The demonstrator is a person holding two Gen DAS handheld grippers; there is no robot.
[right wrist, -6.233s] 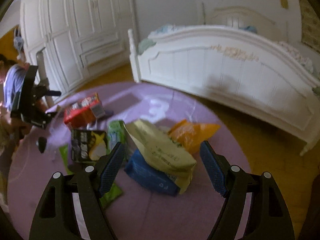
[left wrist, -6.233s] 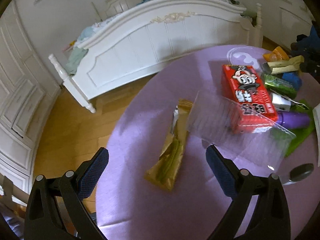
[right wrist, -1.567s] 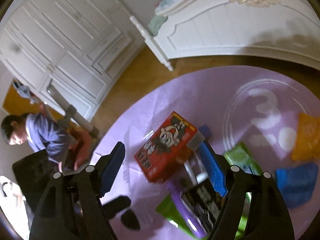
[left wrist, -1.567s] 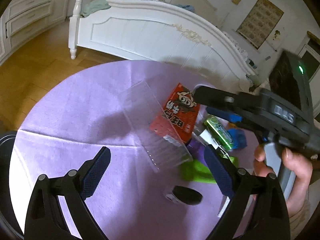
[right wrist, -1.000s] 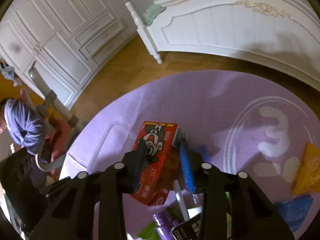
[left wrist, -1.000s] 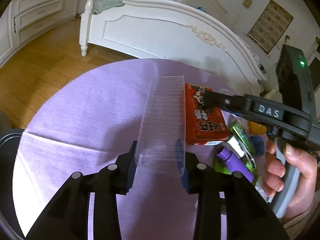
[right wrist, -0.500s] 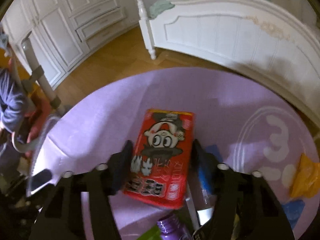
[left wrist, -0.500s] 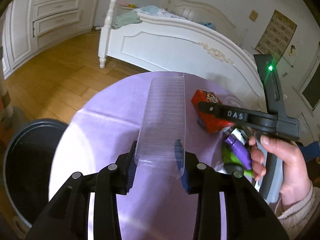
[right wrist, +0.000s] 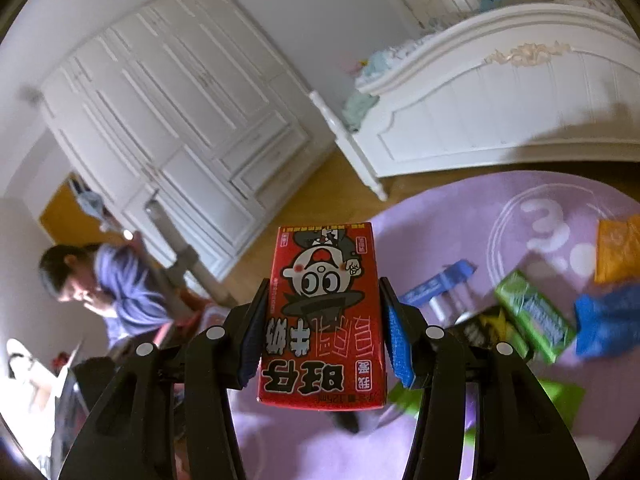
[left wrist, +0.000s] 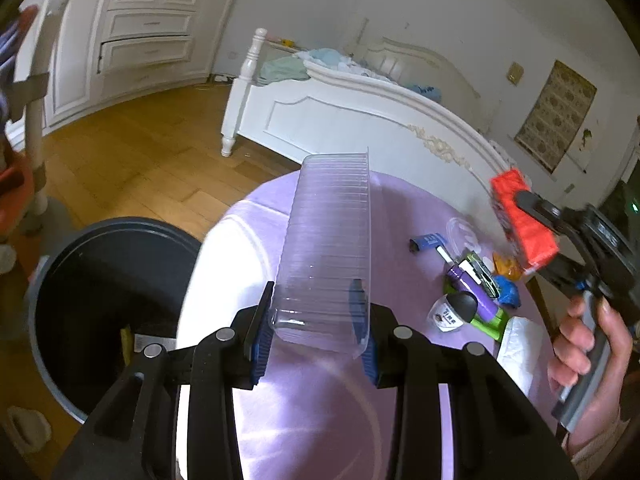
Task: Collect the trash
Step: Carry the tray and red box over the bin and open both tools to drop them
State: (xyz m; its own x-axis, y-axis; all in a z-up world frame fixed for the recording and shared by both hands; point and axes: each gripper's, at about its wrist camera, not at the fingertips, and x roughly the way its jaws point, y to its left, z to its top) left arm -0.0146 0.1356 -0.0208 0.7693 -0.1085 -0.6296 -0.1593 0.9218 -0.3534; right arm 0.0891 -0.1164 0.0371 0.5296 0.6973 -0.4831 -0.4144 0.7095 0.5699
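Trash now rides in both grippers: left gripper [left wrist: 316, 332] pinches the clear tray [left wrist: 328, 240] beside the bin [left wrist: 100, 304] at left; right gripper [right wrist: 322, 340] has lifted the red carton [right wrist: 324, 316] off the rug [right wrist: 460, 224], pads pressing its sides. Dropping comes next.

Red carton [right wrist: 323, 316], right wrist view: large black Chinese characters seen upside down, reading 旺仔牛奶; cartoon face with round eyes above them; small print along carton's near edge ending in "125mL", rest too small to read.

Purple rug [right wrist: 520, 208]: large white numeral "3" inside white ring.

Green packet [right wrist: 534, 314]: pale lettering, blurred, unreadable.

Small white tub with black lid [left wrist: 450, 312], left wrist view: dark print on label, too small to read.

Blue wrapper [left wrist: 427, 241]: white marks, illegible.
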